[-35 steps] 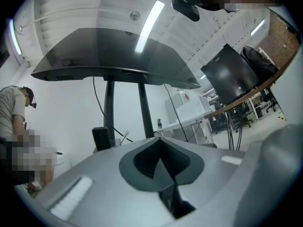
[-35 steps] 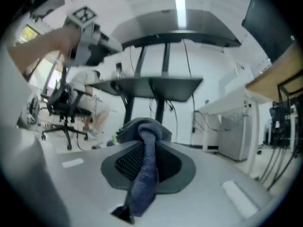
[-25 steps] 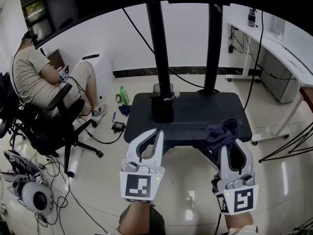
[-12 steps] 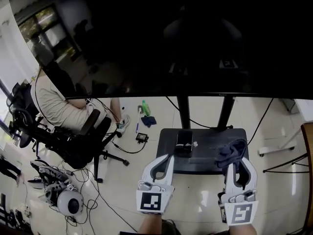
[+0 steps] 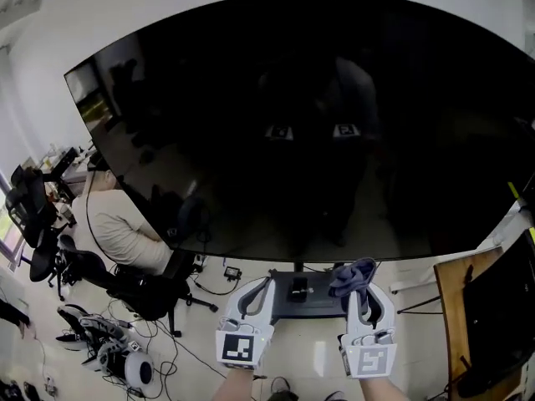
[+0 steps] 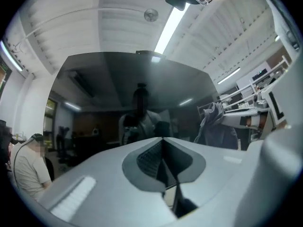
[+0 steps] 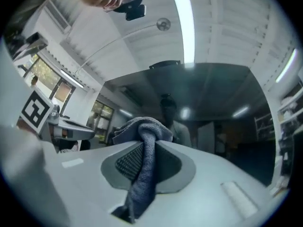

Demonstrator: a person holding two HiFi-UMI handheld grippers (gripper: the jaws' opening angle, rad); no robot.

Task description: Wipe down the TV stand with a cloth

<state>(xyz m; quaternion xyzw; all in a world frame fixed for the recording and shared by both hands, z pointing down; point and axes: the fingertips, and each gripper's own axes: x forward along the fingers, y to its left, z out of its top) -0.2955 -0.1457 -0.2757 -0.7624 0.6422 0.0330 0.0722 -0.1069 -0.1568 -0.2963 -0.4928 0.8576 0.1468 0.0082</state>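
Right gripper (image 5: 359,289): jaws clamped on the blue-grey cloth (image 5: 352,274). A fold is pinched between the pads, a bunch stands above the tips and a tail hangs down the jaw gap (right gripper view (image 7: 144,151), cloth (image 7: 142,174)). Left gripper (image 5: 261,287): jaws closed together with nothing between them, confirmed in the left gripper view (image 6: 163,144).

Step, as we judge it: cloth in hand, wiping stroke not under way. In the head view the cloth sits over the right near corner of the TV stand base (image 5: 322,297), but we cannot tell whether it touches.

Pose: both grippers are held at the near edge of the base, left at its left corner, right at its right. Both are tilted up, since each gripper view shows the dark screen (image 5: 292,124) and the ceiling.

Next move, we think: tip the right gripper down, press the cloth bunch flat on the base top, then sweep across.
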